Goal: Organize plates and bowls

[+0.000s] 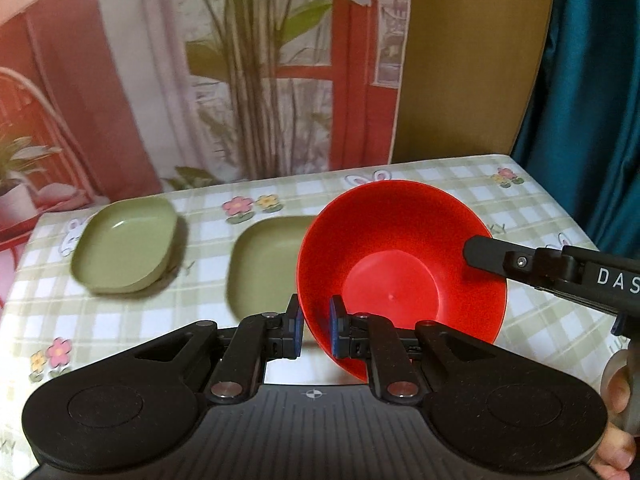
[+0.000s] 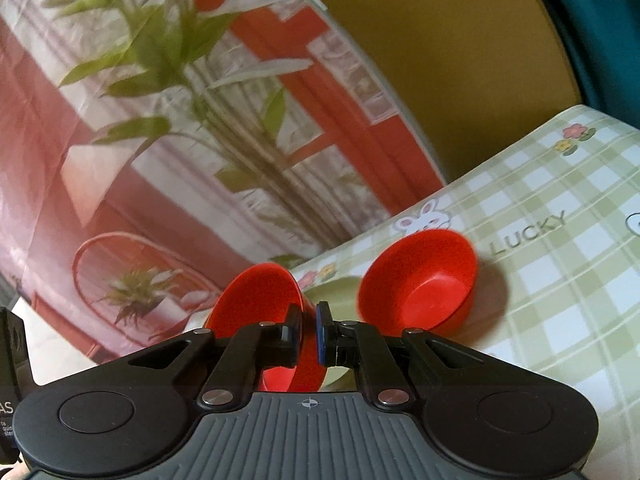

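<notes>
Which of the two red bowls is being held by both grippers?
The larger red bowl, pinched at its rim by the left gripper and right gripper; the smaller red bowl lies free on the tablecloth.

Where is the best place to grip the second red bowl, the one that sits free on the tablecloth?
Probably the near rim of the free red bowl: a thin wall that closed pads can pinch, one inside, one outside. Come from above on the near side; the bowl sits open side up on the tablecloth, nothing around it.

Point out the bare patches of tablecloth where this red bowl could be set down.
Bare cloth lies at the table's right side, beyond the held red bowl, and along the near left edge below the left green plate. The middle is crowded: two green plates, the second partly hidden behind the bowl. Right wrist view shows another red bowl, open cloth to its right.
</notes>
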`<state>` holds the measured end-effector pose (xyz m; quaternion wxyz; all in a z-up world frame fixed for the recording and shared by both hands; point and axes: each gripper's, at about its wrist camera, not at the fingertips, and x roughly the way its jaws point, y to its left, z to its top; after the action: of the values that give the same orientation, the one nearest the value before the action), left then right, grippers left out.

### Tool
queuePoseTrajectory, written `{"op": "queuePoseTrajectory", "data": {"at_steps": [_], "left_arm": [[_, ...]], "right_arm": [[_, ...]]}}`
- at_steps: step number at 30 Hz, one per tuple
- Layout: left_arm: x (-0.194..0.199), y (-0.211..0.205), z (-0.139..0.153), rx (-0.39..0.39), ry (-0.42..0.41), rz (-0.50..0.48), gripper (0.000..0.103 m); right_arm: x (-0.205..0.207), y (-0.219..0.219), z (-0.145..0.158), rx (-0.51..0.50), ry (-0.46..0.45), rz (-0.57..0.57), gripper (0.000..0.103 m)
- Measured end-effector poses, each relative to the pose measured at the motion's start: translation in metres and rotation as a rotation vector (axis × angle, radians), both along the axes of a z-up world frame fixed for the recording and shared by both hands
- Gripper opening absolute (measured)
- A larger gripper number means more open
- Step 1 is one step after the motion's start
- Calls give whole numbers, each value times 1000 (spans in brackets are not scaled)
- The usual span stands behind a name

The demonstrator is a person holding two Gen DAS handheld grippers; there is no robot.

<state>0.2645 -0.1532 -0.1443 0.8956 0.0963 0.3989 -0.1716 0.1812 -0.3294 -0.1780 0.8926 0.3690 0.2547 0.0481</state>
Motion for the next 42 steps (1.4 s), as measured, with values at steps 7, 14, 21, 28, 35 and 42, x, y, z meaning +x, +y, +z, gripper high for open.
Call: {"op": "queuePoseTrajectory", "data": {"at_steps": [7,14,21,28,35,42], "left_arm": [[27,-27,-11,-11,7,-40,14],[45,-64,-24,-3,6,-86,14],[65,-80,-38,-4,30,-98,14],[71,-85,-47,14,38,-114,15],[72,-87,-53,29,30,-114,15],[71,-91,-57,64,13,-132,15]], "right_arm": [[16,-30,-12,-8,14,-60,9],[33,-55,-27,-35,44,-104,9],[46,-66,-42,-45,72,-126,9],[53,-70,-52,-46,92,-133,9],[55,-72,-56,-44,98,-131,9],[55,-73,-60,-50,109,-133,9]]}}
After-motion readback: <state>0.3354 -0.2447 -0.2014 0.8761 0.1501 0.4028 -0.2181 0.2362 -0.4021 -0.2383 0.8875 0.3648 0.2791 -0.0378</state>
